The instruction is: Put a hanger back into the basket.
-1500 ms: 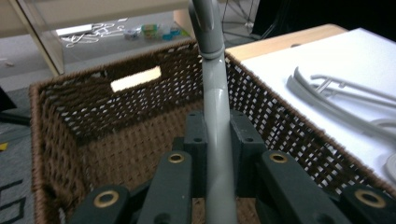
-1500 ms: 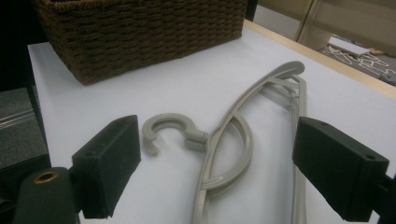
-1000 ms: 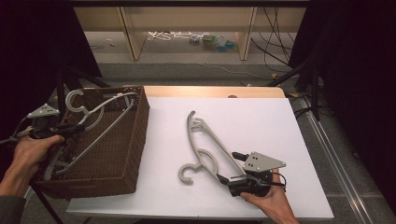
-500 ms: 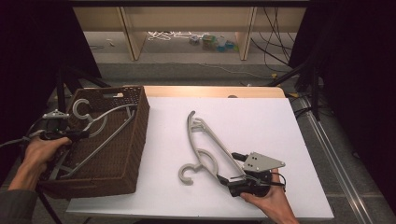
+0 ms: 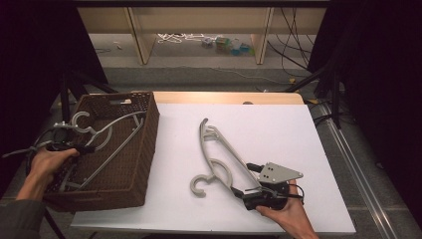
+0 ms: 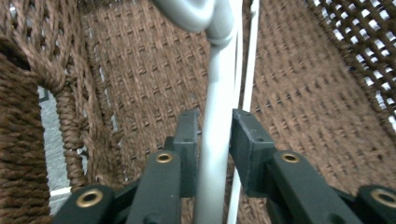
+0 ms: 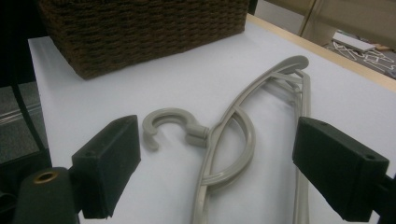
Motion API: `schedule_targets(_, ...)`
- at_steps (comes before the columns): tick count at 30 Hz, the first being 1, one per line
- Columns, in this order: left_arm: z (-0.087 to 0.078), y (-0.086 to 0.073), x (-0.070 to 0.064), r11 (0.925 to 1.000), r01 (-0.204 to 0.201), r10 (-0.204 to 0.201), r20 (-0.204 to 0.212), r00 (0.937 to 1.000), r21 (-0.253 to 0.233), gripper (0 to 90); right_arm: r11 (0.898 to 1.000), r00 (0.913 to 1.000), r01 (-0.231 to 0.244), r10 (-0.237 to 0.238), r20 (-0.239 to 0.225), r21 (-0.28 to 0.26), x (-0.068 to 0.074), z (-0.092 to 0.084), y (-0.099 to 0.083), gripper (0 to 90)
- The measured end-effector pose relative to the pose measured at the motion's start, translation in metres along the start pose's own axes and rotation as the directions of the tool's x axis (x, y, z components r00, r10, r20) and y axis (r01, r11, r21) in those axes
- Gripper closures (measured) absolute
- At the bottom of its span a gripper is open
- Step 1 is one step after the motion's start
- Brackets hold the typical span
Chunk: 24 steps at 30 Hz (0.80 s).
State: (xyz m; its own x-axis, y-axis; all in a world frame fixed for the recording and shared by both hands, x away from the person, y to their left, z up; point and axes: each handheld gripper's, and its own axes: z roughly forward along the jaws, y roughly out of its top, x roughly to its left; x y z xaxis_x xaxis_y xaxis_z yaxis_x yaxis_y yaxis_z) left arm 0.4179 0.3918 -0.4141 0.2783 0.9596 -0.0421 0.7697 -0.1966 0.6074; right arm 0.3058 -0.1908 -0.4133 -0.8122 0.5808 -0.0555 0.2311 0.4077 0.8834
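Observation:
A grey plastic hanger (image 5: 107, 134) lies tilted inside the brown wicker basket (image 5: 144, 149) at the table's left. My left gripper (image 5: 82, 148) reaches in over the basket's left rim. In the left gripper view its jaws (image 6: 212, 140) stand on either side of the hanger's stem (image 6: 217, 70); they have just been opening, and a thin gap shows at the right pad. A second grey hanger (image 5: 224, 154) lies flat on the white table top (image 5: 278, 129). My right gripper (image 5: 245, 179) rests at its near end, open wide, with the hanger's hook and arm (image 7: 233, 126) between and beyond its jaws.
The basket's woven wall (image 7: 140, 28) stands at the table's left edge. White table surface (image 7: 116, 93) stretches between basket and hanger. Behind the table are a wooden shelf frame (image 5: 199, 30), floor cables and dark tripod legs (image 5: 328, 74).
My left hand has sunk toward the basket, lowering the hanger deeper into it. The right hand and the hanger on the table have kept still.

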Motion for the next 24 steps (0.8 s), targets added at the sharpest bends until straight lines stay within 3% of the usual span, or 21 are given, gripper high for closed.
schedule_targets(3,-0.003,0.0,0.002,0.9999,0.011,-0.011,-0.042,0.9991,0.007,61.9,1.0,1.0,-0.003,0.003,0.004,-0.004,-0.001,0.0,0.0,16.2)
schedule_targets(6,-0.009,0.0,0.003,0.9981,0.061,-0.061,-0.099,0.9931,-0.008,49.5,1.0,0.9999,-0.002,0.002,0.012,-0.014,0.0,0.001,-0.001,16.2)
schedule_targets(10,-0.02,0.0,0.002,0.9939,0.092,-0.097,-0.078,0.9923,-0.061,45.5,1.0,1.0,0.0,0.0,0.007,-0.006,-0.001,0.001,0.0,16.2)
schedule_targets(16,-0.041,0.003,-0.01,0.9851,0.082,-0.09,-0.049,0.9947,-0.151,36.0,1.0,0.9999,-0.003,0.003,0.012,-0.006,-0.001,0.001,0.0,16.2)
schedule_targets(19,-0.053,0.002,-0.019,0.9729,0.085,-0.093,-0.027,0.9954,-0.215,34.4,1.0,0.9998,-0.009,0.009,0.015,-0.008,-0.001,0.0,0.0,16.2)
schedule_targets(22,-0.065,0.001,-0.032,0.9473,0.119,-0.118,0.02,0.9928,-0.297,31.3,1.0,0.9998,-0.007,0.007,0.017,-0.008,-0.001,0.0,0.0,16.2)
schedule_targets(23,-0.067,0.0,-0.035,0.9425,0.12,-0.116,0.031,0.9928,-0.312,29.5,1.0,0.9998,-0.007,0.007,0.02,-0.006,-0.001,0.0,0.0,16.2)
schedule_targets(24,-0.071,-0.001,-0.041,0.9315,0.121,-0.108,0.055,0.9926,-0.343,28.5,1.0,0.9996,-0.012,0.012,0.025,-0.003,-0.001,0.0,0.0,16.2)
